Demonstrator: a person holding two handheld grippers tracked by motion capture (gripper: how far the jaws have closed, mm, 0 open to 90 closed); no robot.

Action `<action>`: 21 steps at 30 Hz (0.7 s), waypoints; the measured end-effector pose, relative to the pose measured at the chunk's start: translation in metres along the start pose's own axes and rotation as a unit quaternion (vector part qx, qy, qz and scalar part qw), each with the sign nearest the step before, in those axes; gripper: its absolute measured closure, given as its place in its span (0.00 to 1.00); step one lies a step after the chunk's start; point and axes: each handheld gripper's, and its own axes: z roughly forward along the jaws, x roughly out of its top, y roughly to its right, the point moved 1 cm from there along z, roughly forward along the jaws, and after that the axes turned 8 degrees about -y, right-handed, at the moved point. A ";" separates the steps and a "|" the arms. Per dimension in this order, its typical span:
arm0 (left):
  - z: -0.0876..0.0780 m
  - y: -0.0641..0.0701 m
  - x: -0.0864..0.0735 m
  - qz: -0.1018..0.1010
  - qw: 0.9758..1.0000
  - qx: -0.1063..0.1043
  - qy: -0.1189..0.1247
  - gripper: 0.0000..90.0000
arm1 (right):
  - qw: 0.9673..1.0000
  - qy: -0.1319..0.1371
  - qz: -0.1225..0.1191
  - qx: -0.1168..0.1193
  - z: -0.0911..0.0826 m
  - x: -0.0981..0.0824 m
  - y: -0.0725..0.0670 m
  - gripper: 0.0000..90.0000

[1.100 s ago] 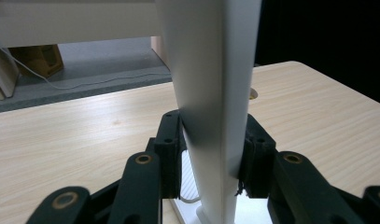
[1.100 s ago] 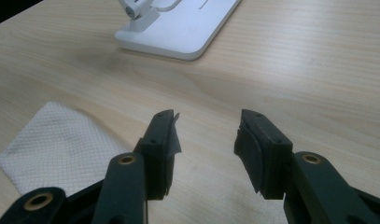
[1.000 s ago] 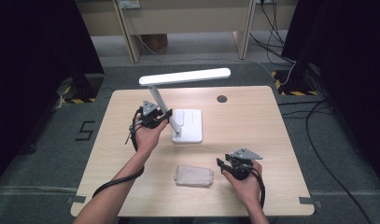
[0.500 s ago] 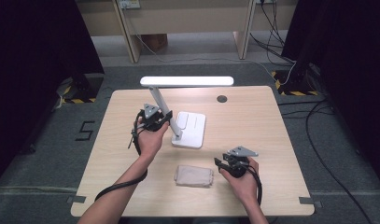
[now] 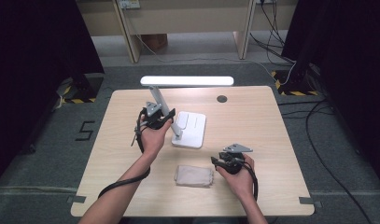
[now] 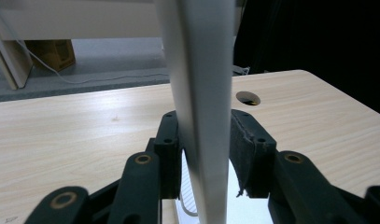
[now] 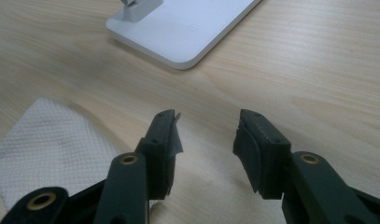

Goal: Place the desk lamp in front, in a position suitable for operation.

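Lamp (image 5: 187, 126) mid-table (image 5: 271, 121); cloth (image 5: 193, 176) in front of it, between both tools.

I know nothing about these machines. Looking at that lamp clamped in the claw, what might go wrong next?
The left claw holds the lamp's slanted arm between its pads; a hard pull might tip the white base or let the smooth arm slide through. The long lamp head overhangs the table's far edge, so a tip could carry it off. The right claw stands open just beside the folded cloth and might push it along rather than pick it up.
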 end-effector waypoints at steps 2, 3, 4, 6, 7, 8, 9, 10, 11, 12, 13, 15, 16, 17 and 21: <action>0.000 0.000 0.001 0.001 1.000 0.005 -0.004 0.76 | 1.000 -0.002 0.003 -0.001 0.002 0.002 0.000 0.66; -0.001 -0.001 0.001 -0.003 1.000 0.007 -0.006 0.79 | 1.000 -0.004 0.003 -0.004 0.004 0.005 -0.001 0.67; -0.001 -0.001 0.001 -0.003 1.000 0.007 -0.006 0.80 | 1.000 -0.004 0.003 -0.004 0.004 0.005 -0.001 0.67; -0.002 -0.001 0.001 -0.010 1.000 0.007 -0.006 0.80 | 1.000 -0.006 0.001 -0.008 0.009 0.009 -0.001 0.69; -0.002 -0.001 0.001 -0.010 1.000 0.007 -0.006 0.81 | 1.000 -0.007 0.002 -0.010 0.011 0.011 -0.002 0.71; -0.003 0.000 0.000 -0.018 1.000 0.008 -0.009 0.81 | 1.000 -0.009 0.002 -0.011 0.013 0.012 -0.002 0.72; -0.003 0.000 0.000 -0.018 1.000 0.008 -0.009 0.81 | 1.000 -0.012 0.004 -0.012 0.014 0.013 -0.004 0.73; -0.005 0.001 0.000 -0.028 1.000 0.007 -0.010 0.81 | 1.000 -0.014 0.005 -0.013 0.014 0.014 -0.005 0.73; -0.005 0.001 0.000 -0.028 1.000 0.007 -0.010 0.82 | 1.000 -0.014 0.005 -0.013 0.014 0.014 -0.005 0.73; -0.007 0.001 -0.002 -0.038 0.999 0.008 -0.008 0.82 | 1.000 -0.015 -0.004 -0.016 0.013 0.015 -0.008 0.74; -0.008 0.002 -0.002 -0.042 0.999 0.008 -0.008 0.83 | 1.000 -0.014 -0.004 -0.016 0.013 0.016 -0.010 0.74; -0.010 0.003 -0.003 -0.045 0.999 0.007 -0.009 0.83 | 1.000 -0.015 -0.002 -0.016 0.013 0.016 -0.011 0.75; -0.011 0.004 -0.003 -0.048 0.999 0.006 -0.008 0.83 | 1.000 -0.016 -0.004 -0.016 0.013 0.016 -0.012 0.75; -0.013 0.005 -0.005 -0.053 0.999 0.003 -0.009 0.84 | 1.000 -0.017 -0.004 -0.014 0.013 0.016 -0.015 0.76; -0.017 0.007 -0.007 -0.056 0.998 -0.002 -0.010 0.84 | 1.000 -0.020 -0.012 -0.011 0.016 0.017 -0.021 0.76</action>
